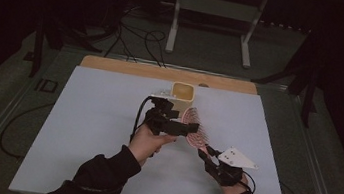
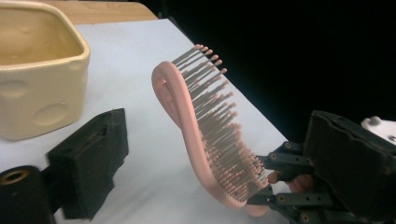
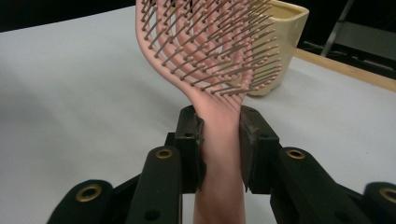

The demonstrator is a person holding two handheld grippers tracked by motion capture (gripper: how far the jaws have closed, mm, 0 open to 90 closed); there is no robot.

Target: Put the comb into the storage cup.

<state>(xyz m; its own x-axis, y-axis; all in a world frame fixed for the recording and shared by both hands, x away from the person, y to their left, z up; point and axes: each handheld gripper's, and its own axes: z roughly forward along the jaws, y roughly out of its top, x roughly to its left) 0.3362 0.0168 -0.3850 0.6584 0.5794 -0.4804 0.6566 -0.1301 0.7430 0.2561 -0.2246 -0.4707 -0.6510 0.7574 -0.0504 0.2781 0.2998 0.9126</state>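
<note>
Above the mat, a pink hairbrush [image 3: 205, 51] — curved, grey-bristled.

cream pot [image 1: 183, 92] on white table [image 1: 90, 126]

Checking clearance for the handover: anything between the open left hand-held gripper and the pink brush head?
Nothing. In the left gripper view only bare white table cover lies between the left hand-held gripper and the brush, which the right hand-held gripper clamps by its handle.

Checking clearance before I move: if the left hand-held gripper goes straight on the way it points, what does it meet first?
Probably the pink hairbrush, whose head stands between the open left hand-held gripper jaws; the right hand-held gripper grips its handle. Depth is unclear.
</note>
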